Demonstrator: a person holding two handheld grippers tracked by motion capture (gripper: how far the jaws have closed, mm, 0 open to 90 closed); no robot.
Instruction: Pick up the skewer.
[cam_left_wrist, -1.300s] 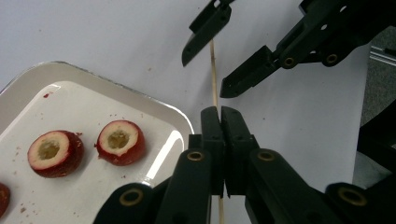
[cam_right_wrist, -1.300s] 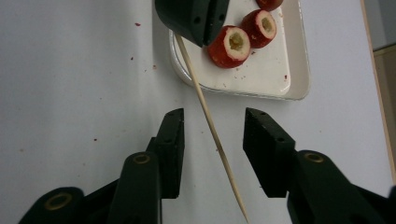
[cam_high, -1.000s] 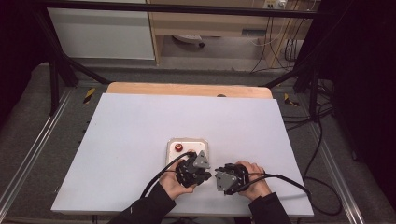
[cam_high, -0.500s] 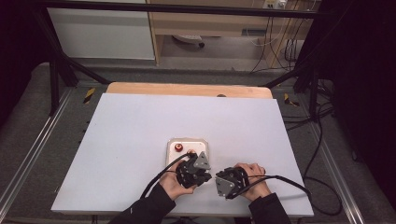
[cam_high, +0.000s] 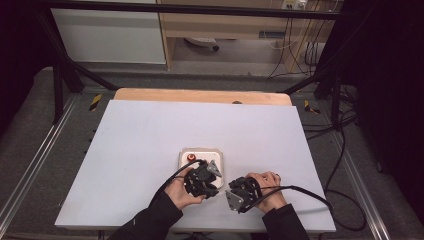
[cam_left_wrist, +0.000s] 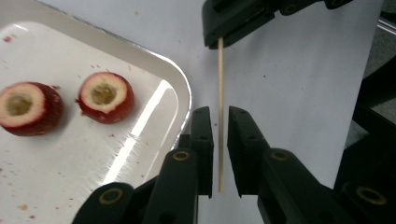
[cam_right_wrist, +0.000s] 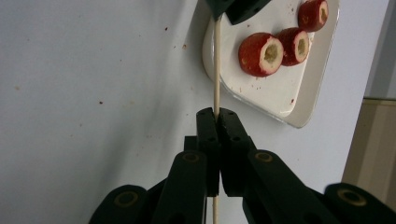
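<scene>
A thin wooden skewer (cam_left_wrist: 220, 93) runs between both grippers just above the white table. My right gripper (cam_right_wrist: 216, 114) is shut on the skewer (cam_right_wrist: 216, 70) and also shows at the top of the left gripper view (cam_left_wrist: 219, 42). My left gripper (cam_left_wrist: 219, 116) has just been opening; the skewer stands between its jaws with a small gap on each side. In the high view the left gripper (cam_high: 207, 180) and right gripper (cam_high: 239, 192) sit close together near the front edge. Red hollowed fruit pieces (cam_left_wrist: 105, 95) (cam_right_wrist: 259, 53) lie on a white tray (cam_left_wrist: 184, 93).
The tray (cam_high: 220, 155) lies just beyond the left gripper, with a red fruit piece (cam_high: 191, 158) at its left. The white table top (cam_high: 150, 135) stretches out behind and to both sides. Cables trail from both grippers toward the front right.
</scene>
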